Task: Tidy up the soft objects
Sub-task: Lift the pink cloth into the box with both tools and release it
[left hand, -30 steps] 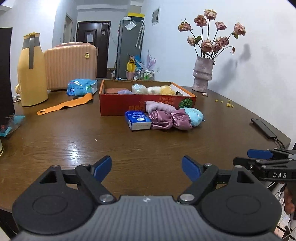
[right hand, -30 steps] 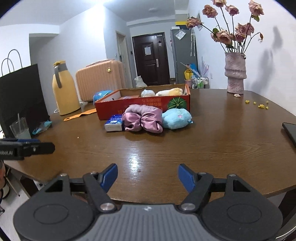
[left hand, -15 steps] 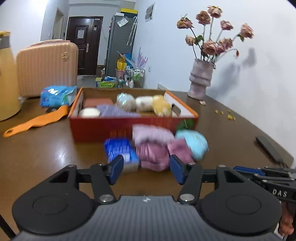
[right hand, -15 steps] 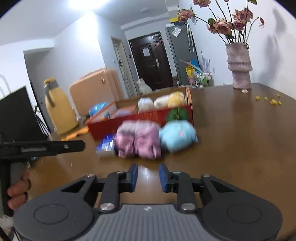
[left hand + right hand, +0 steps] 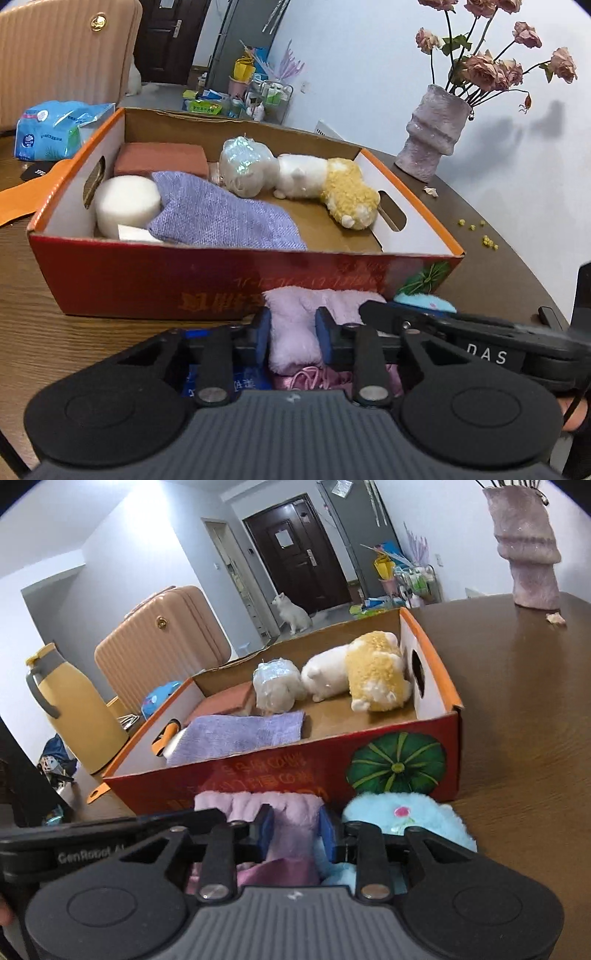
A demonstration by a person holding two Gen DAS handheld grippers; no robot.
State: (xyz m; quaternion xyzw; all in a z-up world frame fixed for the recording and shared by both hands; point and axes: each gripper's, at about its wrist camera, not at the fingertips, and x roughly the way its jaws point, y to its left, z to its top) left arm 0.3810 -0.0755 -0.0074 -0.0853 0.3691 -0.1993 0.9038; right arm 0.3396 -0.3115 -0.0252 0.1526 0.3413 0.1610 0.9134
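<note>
A pink fluffy towel [image 5: 291, 325] lies on the table in front of the red cardboard box [image 5: 147, 280]. My left gripper [image 5: 291, 336] is shut on its left part. My right gripper [image 5: 297, 830] is shut on the same towel [image 5: 295, 812] from the right side. A pink satin piece [image 5: 314, 380] lies under it. A light blue plush [image 5: 399, 816] sits to the right and a blue packet [image 5: 229, 384] to the left. The box [image 5: 406, 760] holds a purple cloth [image 5: 218, 218], a white roll [image 5: 125, 203], a wrapped ball [image 5: 243, 166] and a white-and-yellow plush [image 5: 332, 184].
A vase of dried roses [image 5: 436, 140] stands at the back right. A yellow thermos [image 5: 70, 712], a pink suitcase [image 5: 162, 642] and a blue tissue pack [image 5: 55, 129] are at the left. Yellow crumbs [image 5: 487, 240] lie right of the box.
Both grippers moved forward across the table to the pile in front of the box and closed from wide open onto the pink towel.
</note>
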